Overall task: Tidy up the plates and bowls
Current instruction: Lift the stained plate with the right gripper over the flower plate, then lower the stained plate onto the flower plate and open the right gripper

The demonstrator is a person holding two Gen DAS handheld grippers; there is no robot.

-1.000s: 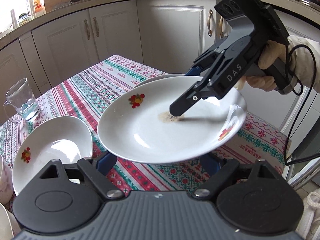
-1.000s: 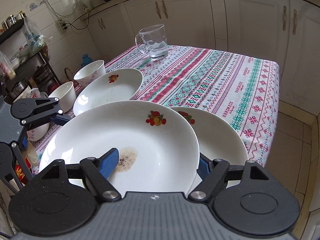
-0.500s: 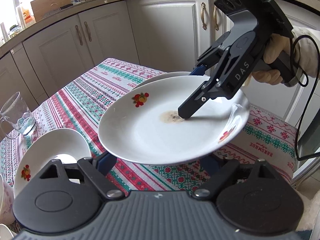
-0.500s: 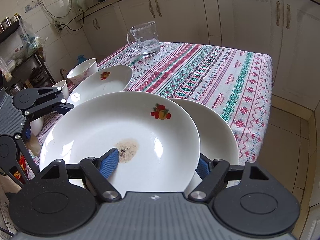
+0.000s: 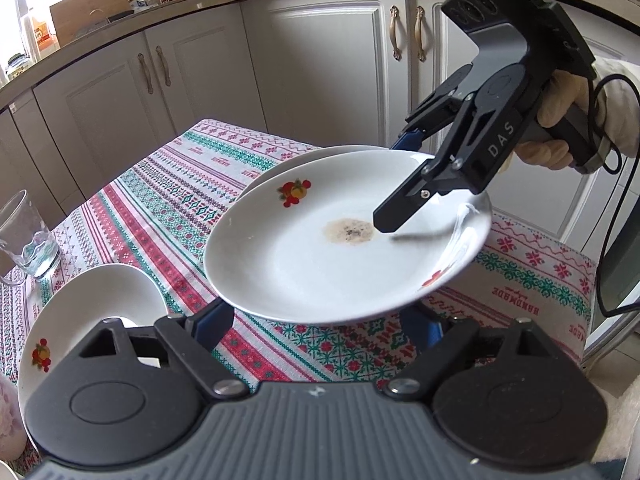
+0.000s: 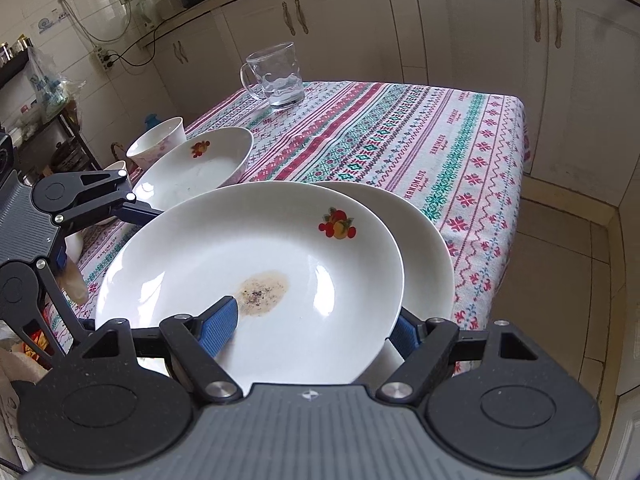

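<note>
Stained plate (image 5: 304, 248) held tilted above tablecloth (image 5: 180, 208), brown residue patch near its centre, fruit decal at far rim. Right gripper (image 6: 312, 330) clamped on plate's rim: one blue pad (image 6: 220, 326) lying on upper face just beside the stain, other finger (image 6: 404, 332) below the rim. In left wrist view, same gripper (image 5: 394, 184) reaching in from right, gloved hand (image 5: 560, 120) on its handle, cable trailing off right.

Left gripper (image 5: 320, 320) with jaws wide apart, nothing gripped; both blue fingers (image 5: 212, 320) under near edge of plate, contact with plate not resolvable.

Second plate (image 6: 428, 240) directly behind and below stained plate, resting on cloth near right table edge, mostly covered.

Third plate (image 6: 200, 164) on left side of table, fruit decal on its rim, well apart from the held plate. Bowl (image 6: 158, 146) with floral print just beyond it, at left table edge. Another white bowl (image 6: 116, 168) partly hidden behind left gripper's arm.

Glass mug (image 6: 276, 76) at far end of table, a little water inside, handle to the left.

White cabinets (image 6: 480, 20) behind table.
</note>
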